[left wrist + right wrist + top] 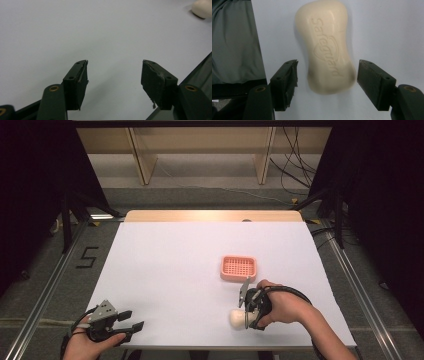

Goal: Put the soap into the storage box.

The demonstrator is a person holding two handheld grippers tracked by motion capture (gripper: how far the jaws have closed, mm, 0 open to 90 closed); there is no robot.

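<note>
Fingers (284, 82) of the right gripper (327, 80) spread either side of the soap (325, 47), ready to pinch it for the dish (238, 268); left gripper (113, 80) idles, spread, on the worktop (165, 270).

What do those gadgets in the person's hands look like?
Both are black handheld tools. The left gripper carries a grey three-cornered plate on top, and so does the right gripper. Each ends in two black jaws faced with worn, frayed pads, with brass-coloured pivot pins behind them. A black cable loops from the right one. The forearms are bare, without sleeves.
</note>
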